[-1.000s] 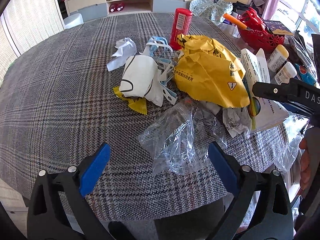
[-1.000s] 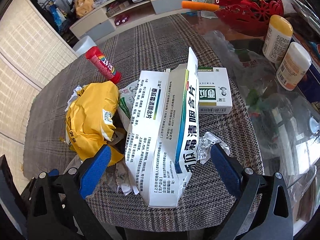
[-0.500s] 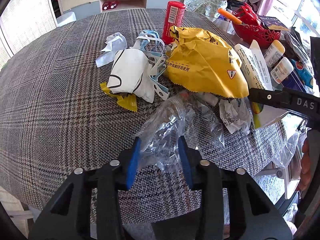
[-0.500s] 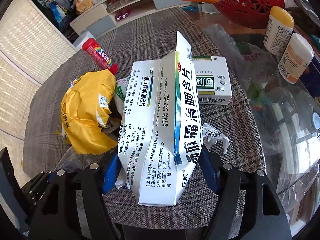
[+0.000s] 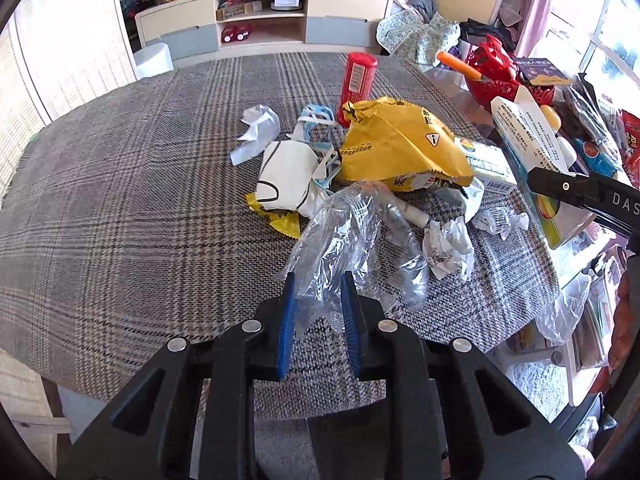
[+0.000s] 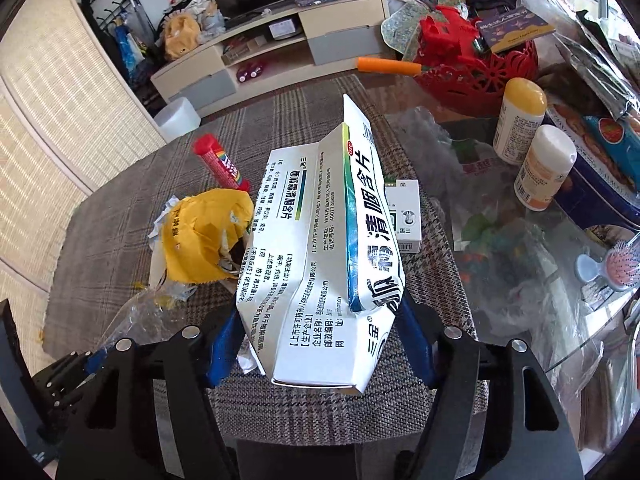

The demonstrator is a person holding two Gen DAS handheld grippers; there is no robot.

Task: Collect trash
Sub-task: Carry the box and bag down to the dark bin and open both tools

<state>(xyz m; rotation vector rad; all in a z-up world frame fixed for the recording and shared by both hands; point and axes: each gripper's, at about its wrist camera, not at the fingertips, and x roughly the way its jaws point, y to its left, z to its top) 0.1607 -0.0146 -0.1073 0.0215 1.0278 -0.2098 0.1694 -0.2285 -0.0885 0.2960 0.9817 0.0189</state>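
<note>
Both grippers clamped on trash above the plaid tablecloth (image 5: 120,208).
Left gripper (image 5: 318,280) jaws, just closing, pinch clear plastic wrap (image 5: 352,236); right gripper (image 6: 316,320) squeezes white medicine box (image 6: 320,248). Yellow bag (image 5: 400,148), white mask (image 5: 286,178), red tube (image 5: 358,80) crowd behind.

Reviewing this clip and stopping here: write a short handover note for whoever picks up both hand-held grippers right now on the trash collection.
Left hand-held gripper: jaws have just been closing, now shut on the clear plastic wrap.
Right hand-held gripper: jaws have just been closing, now shut on the flattened white medicine box, squeezed in at its sides.
Done: two pieces gripped; no bin in view.
Left on the plaid tablecloth: yellow wrapper, white mask, crumpled papers, torn white scrap, red tube, small white carton.
</note>
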